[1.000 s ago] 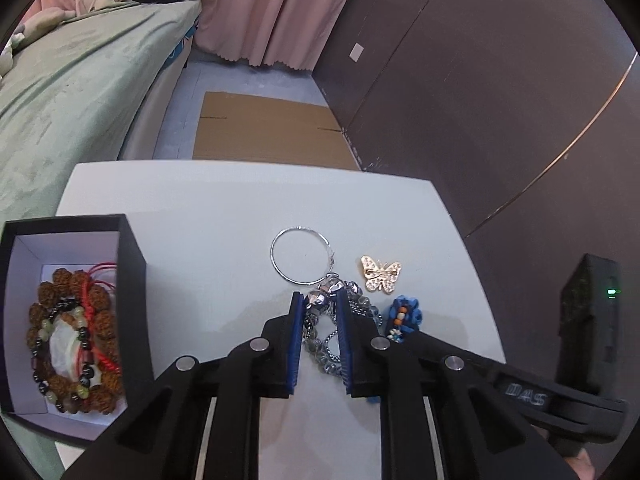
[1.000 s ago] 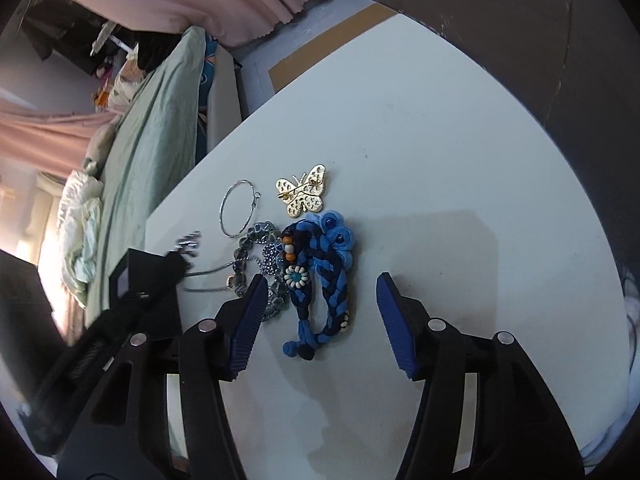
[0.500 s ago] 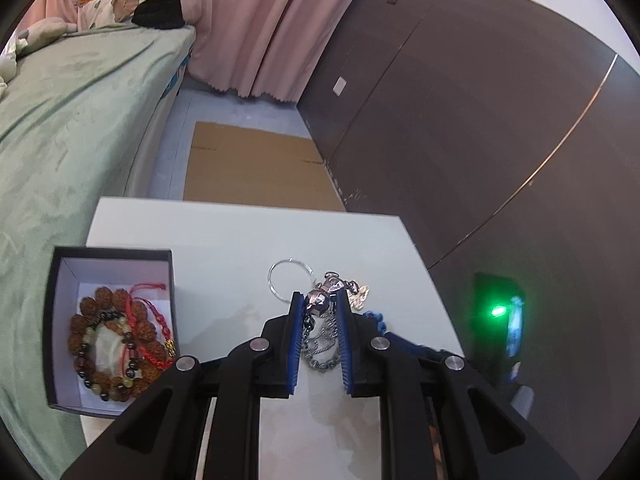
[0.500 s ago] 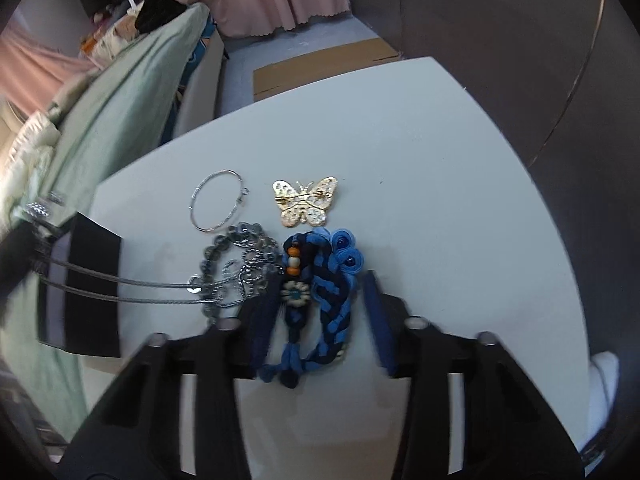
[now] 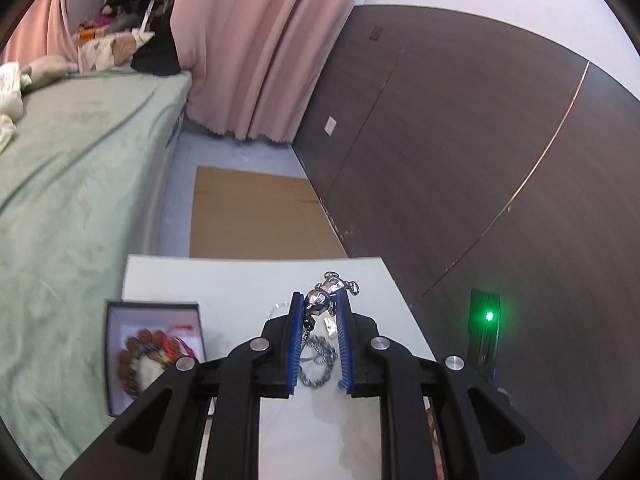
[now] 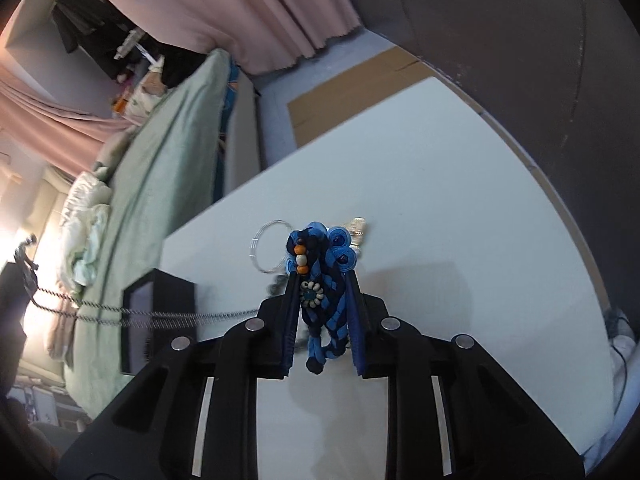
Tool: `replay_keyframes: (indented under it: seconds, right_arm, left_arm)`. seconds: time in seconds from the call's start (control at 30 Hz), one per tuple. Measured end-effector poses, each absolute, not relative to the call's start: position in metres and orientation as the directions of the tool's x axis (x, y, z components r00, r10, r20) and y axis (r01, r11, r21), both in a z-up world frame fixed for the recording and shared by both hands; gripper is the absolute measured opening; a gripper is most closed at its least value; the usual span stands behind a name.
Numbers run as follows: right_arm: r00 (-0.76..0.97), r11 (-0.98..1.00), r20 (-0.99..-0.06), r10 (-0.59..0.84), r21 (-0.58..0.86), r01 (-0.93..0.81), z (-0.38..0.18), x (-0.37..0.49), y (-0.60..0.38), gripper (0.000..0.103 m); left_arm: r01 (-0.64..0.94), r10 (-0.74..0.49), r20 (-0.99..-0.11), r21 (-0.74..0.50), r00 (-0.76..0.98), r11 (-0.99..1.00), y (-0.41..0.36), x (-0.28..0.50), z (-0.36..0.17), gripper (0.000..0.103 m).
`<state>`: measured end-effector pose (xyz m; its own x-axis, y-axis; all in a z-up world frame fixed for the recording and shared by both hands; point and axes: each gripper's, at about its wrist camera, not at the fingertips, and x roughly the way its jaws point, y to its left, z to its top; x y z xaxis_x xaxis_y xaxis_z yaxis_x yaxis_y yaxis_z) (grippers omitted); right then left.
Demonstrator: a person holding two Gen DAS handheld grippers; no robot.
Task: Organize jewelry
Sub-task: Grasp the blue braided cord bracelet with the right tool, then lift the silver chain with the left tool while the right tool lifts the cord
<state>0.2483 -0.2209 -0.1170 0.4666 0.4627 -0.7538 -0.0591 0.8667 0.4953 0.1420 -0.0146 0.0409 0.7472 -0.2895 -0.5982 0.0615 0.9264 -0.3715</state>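
Observation:
My left gripper is shut on the silver pendant of a necklace, held high above the white table. The necklace's chain hangs down between the fingers. In the right wrist view the chain stretches taut from the jewelry pile to the left edge. My right gripper has its jaws closing on the blue braided bracelet, and the blue pads press its sides. A silver hoop and a gold butterfly brooch lie just beyond it.
A black open box holding bead bracelets stands at the table's left edge. A green-covered bed runs along the left. A dark panelled wall is on the right and cardboard lies on the floor. A black unit with a green light is at right.
My left gripper rose with the necklace, pulling its chain up off the table. The right jaws came together around the blue bracelet.

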Motion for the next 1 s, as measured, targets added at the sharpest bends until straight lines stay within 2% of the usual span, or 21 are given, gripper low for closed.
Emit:
replay_keyframes:
  seconds: [0.27, 0.77, 1.0]
  right_arm:
    - [0.48, 0.829, -0.697, 0.533, 0.543, -0.132, -0.095, 0.238, -0.207, 0.022]
    - [0.446, 0.805, -0.684, 0.577, 0.569, -0.17, -0.096, 0.238, -0.183, 0.022]
    - [0.432, 0.806, -0.69, 0.58, 0.564, -0.181, -0.098, 0.238, -0.176, 0.022]
  left_arm:
    - [0.041, -0.215, -0.555, -0.31, 0.804, 0.95, -0.003, 0.129, 0.095, 0.014]
    - [-0.015, -0.08, -0.442, -0.208, 0.893, 0.978, 0.027, 0.097, 0.196, 0.014]
    - [-0.043, -0.037, -0.415, -0.183, 0.909, 0.982, 0.042, 0.088, 0.219, 0.014]
